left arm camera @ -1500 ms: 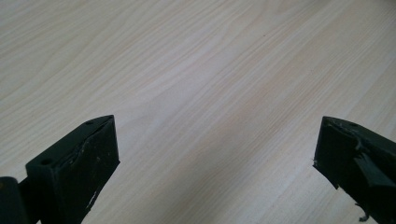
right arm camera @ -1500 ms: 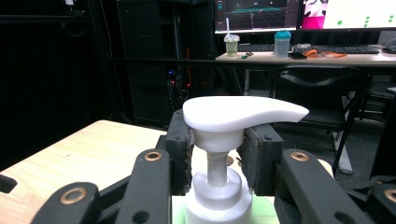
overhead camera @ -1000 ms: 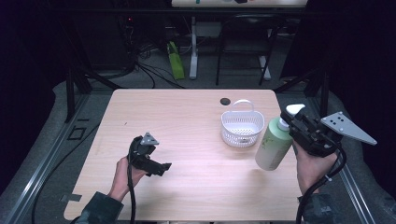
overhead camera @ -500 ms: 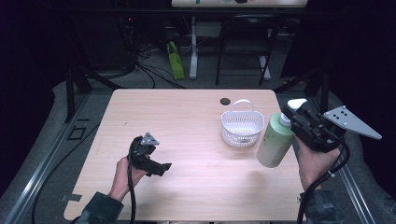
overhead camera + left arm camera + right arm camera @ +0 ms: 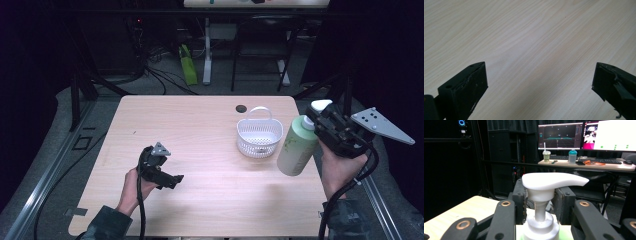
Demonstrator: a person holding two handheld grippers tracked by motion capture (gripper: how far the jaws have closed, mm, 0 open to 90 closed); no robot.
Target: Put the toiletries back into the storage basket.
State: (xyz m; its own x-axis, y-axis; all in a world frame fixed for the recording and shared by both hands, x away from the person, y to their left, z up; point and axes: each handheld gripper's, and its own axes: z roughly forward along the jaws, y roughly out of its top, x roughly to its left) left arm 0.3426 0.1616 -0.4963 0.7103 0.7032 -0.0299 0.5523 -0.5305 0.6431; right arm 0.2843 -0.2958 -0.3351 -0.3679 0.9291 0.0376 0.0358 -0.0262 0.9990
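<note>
A pale green pump bottle (image 5: 296, 149) with a white pump head (image 5: 554, 181) hangs tilted just above the table's right side. My right gripper (image 5: 316, 124) is shut on its white neck below the pump head, its pads (image 5: 520, 200) pressing from both sides. A white perforated basket (image 5: 259, 135) with a handle stands on the wooden table (image 5: 200, 125), just left of the bottle. My left gripper (image 5: 172, 180) rests low at the front left, held in a hand. Its jaws stand wide open over bare wood (image 5: 539, 85), with nothing between them.
A small dark round spot (image 5: 241, 108) sits near the table's far edge, behind the basket. The bottle hangs close to the table's right edge. Beyond the table are dark stands, cables, and a desk with monitors (image 5: 579, 137).
The right hand has raised the bottle slightly and shifted it a little to the right, tilting it more. The left gripper has stayed put.
</note>
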